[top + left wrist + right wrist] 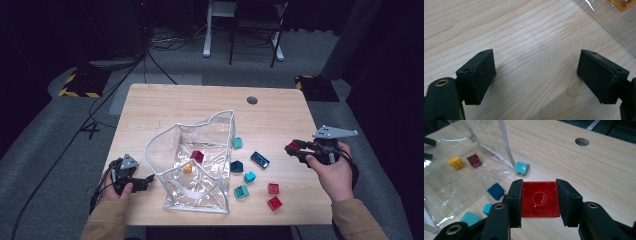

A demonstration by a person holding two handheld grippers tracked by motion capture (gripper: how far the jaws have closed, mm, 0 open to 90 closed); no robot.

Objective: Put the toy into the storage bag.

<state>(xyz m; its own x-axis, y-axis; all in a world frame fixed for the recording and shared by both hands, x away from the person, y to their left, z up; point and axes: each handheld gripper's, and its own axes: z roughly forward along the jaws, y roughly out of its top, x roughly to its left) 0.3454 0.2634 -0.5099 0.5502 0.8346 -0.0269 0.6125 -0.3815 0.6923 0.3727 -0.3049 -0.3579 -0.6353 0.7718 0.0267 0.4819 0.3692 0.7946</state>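
Observation:
My right gripper (pixel 294 148) hangs above the table's right side, shut on a red brick (pixel 293 145). In the right gripper view the red brick (pixel 540 198) shows its hollow underside, clamped between the two pads of the right gripper (pixel 539 183). A clear plastic bag (pixel 167 134) stands open mid-table with a maroon brick (pixel 197 156) and a yellow brick (pixel 188 168) inside. My left gripper (pixel 148 181) rests low at the bag's left side. In the left gripper view the left gripper (pixel 536 53) is open over bare wood, nothing between its jaws.
Loose bricks lie right of the bag: a teal one (pixel 237 142), a dark blue one (pixel 260 159), a dark teal one (pixel 236 166), two more teal ones (pixel 249 176) and two red ones (pixel 273 188). A cable hole (pixel 252 100) sits near the far edge.

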